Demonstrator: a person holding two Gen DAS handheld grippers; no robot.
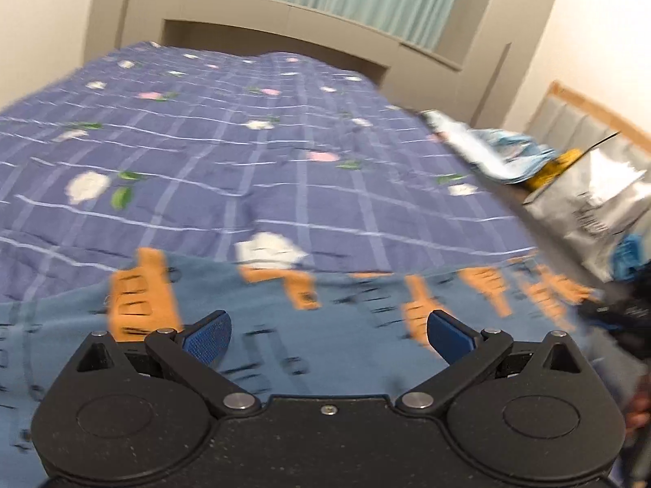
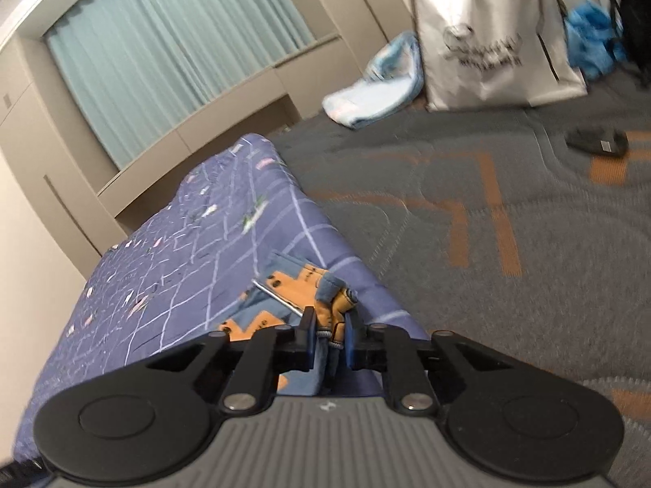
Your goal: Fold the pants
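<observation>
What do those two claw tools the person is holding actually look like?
Both are black plastic. Each has two round discs side by side, angled link arms with silver pivot pins, and blue textured pads at the fingertips. The left claw has a speckled black centre plate with a small screw. The right claw has a grey ribbed centre plate with a small white mark.

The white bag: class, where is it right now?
In the right wrist view the white bag stands on the carpet at upper right, beside a crumpled light blue cloth.
</observation>
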